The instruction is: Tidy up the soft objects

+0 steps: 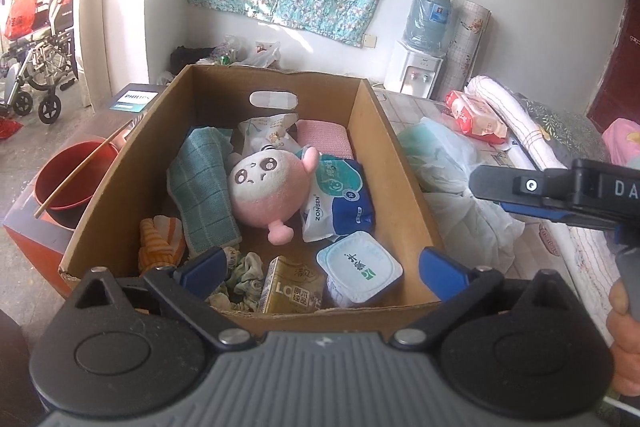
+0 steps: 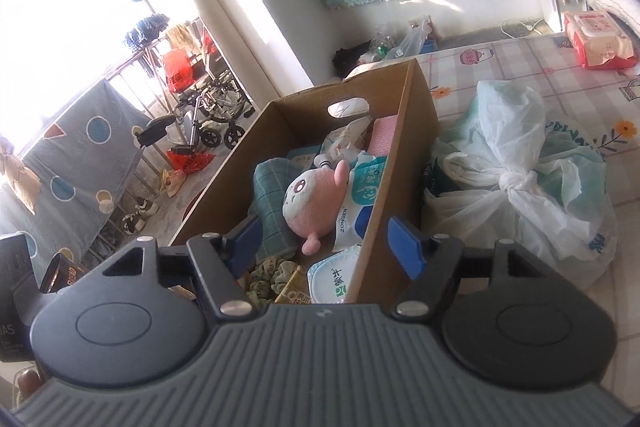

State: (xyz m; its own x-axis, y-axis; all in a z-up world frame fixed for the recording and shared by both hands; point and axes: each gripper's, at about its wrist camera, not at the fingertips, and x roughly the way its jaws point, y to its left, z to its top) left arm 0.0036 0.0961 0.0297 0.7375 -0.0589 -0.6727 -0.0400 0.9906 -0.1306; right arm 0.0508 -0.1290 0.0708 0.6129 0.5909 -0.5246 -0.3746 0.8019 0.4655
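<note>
An open cardboard box (image 1: pixel 400 155) stands at the bed's edge. Inside lie a pink-and-white plush (image 1: pixel 264 187), a teal checked towel (image 1: pixel 204 195), a pink cloth (image 1: pixel 324 139), an orange striped glove (image 1: pixel 160 243), a green scrunched cloth (image 1: pixel 244 275), a wipes pack (image 1: pixel 340 199), a yogurt cup (image 1: pixel 360 267) and a yellow carton (image 1: pixel 288 283). My left gripper (image 1: pixel 322 267) hangs open over the box's near end, holding nothing. My right gripper (image 2: pixel 324 233) is open and empty above the box's (image 2: pixel 404 131) right wall, with the plush (image 2: pixel 312 199) ahead of it.
A knotted white plastic bag (image 2: pixel 516 187) lies on the bed right of the box, a red tissue pack (image 2: pixel 600 39) beyond it. Left of the box, lower down, sits a red basin (image 1: pixel 72 175) with a stick. A water dispenser (image 1: pixel 416 71) stands by the wall.
</note>
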